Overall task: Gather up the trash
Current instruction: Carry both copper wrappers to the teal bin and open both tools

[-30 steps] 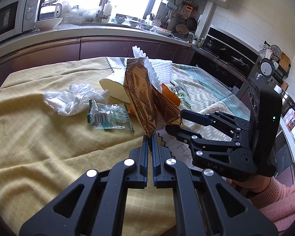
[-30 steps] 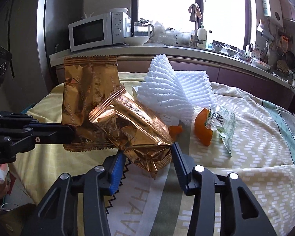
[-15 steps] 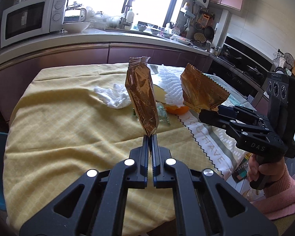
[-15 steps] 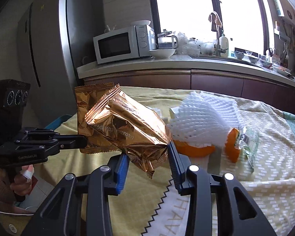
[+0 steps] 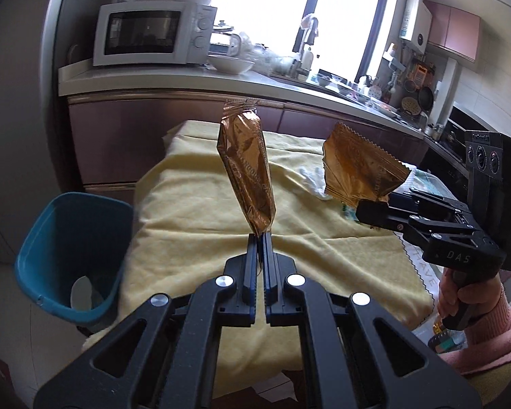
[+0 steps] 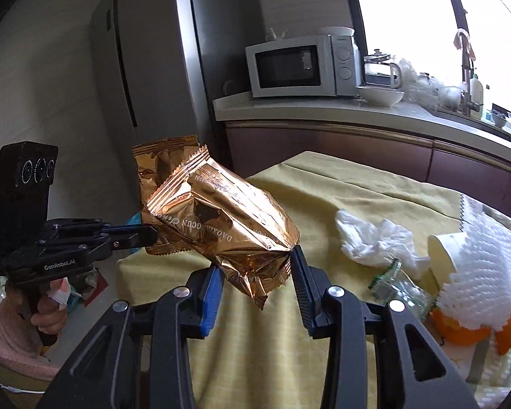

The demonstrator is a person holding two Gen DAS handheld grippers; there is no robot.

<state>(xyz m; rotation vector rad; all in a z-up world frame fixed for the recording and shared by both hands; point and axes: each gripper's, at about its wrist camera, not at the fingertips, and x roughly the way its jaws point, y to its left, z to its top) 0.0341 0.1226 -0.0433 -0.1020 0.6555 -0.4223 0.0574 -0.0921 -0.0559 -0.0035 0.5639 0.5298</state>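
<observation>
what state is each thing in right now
left tongs: shut on a gold wrapper, held upright
right tongs: shut on a second gold wrapper, lifted off the table
blue bin: open, on the floor beside the table
paper cup: lying on its side
white tissue: crumpled on the yellow cloth
microwave: door closed

left claw (image 5: 260, 235) tight on upright gold wrapper (image 5: 248, 170), blue bin (image 5: 68, 259) lower left

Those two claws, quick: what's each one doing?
Left gripper: closed, pinching one gold wrapper.
Right gripper: closed around the other gold wrapper.
</observation>
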